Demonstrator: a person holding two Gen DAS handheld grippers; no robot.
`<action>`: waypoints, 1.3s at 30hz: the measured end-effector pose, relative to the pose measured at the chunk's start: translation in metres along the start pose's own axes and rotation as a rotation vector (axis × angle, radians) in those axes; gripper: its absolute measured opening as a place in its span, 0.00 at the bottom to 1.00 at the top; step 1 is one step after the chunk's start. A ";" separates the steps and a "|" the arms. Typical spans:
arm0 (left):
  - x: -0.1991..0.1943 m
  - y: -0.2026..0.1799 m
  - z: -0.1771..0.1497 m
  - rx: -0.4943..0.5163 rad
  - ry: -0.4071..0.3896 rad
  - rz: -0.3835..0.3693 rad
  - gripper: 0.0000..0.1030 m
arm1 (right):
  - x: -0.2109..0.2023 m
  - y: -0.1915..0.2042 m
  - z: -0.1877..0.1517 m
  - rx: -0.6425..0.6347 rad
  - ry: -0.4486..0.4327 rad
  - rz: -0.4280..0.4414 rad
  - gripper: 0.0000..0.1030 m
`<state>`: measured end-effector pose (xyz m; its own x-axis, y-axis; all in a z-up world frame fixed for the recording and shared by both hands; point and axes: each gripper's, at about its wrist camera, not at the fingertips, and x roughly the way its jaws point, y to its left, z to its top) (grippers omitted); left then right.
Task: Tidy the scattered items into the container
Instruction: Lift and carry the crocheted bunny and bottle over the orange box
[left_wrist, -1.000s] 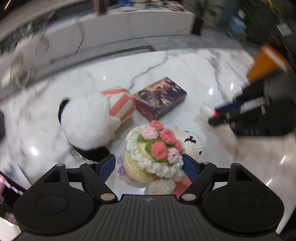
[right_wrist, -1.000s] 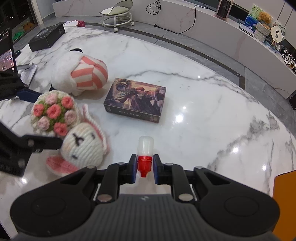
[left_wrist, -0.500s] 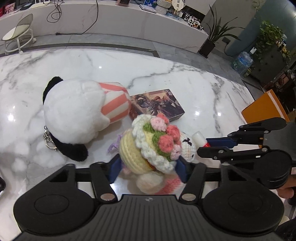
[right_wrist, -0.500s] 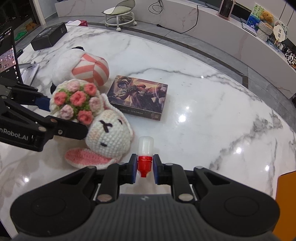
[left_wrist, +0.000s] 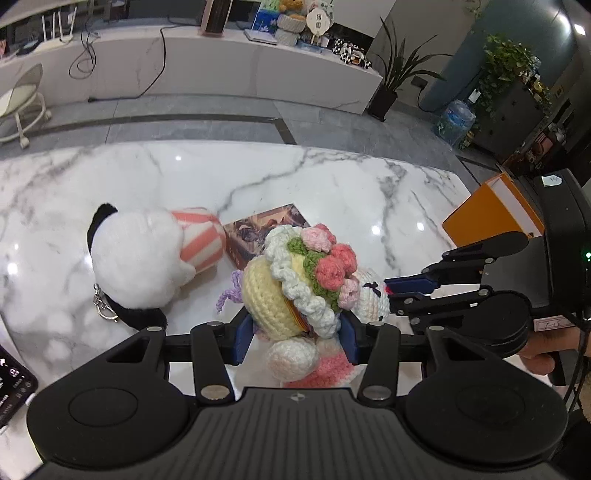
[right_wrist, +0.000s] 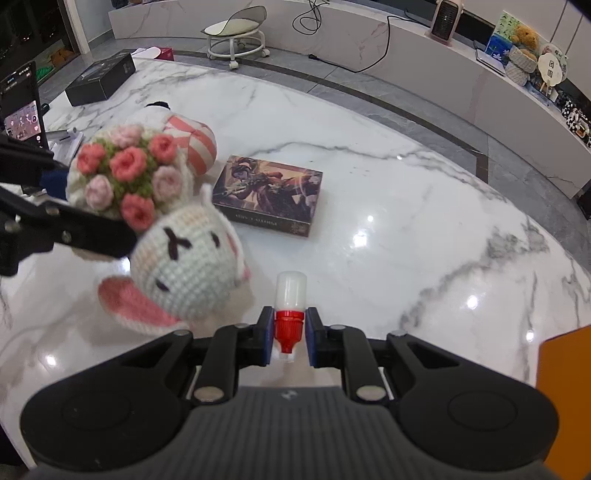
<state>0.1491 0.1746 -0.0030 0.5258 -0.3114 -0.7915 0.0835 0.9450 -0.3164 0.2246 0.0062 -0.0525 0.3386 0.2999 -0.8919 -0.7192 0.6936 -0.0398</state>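
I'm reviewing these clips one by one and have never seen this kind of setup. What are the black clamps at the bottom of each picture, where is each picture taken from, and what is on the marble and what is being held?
There is no robot here. A person holds a two-finger clamp tool in each hand, and each tool has a wide-angle camera looking along its fingers.

The left tool's picture shows the left gripper. Its jaws have just been closing and now squeeze the crocheted bunny with a flower bouquet.

The right tool's picture shows the right gripper shut on a small bottle with a red neck. The bunny, carried by the left tool, is also visible there.

On the marble table lie a white plush toy with a striped part and an illustrated box. An orange container stands at the table's edge.
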 end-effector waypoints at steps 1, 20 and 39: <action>-0.001 -0.002 0.000 0.006 -0.002 0.003 0.54 | -0.004 -0.001 -0.001 -0.001 -0.002 -0.003 0.19; -0.014 -0.080 0.007 0.096 -0.019 0.021 0.54 | -0.109 -0.047 -0.043 0.062 -0.104 -0.099 0.19; -0.009 -0.219 0.039 0.267 -0.068 -0.031 0.54 | -0.219 -0.134 -0.112 0.152 -0.187 -0.252 0.19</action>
<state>0.1595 -0.0255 0.0937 0.5743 -0.3415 -0.7440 0.3157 0.9309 -0.1836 0.1789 -0.2255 0.0980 0.6099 0.2118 -0.7636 -0.5051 0.8464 -0.1686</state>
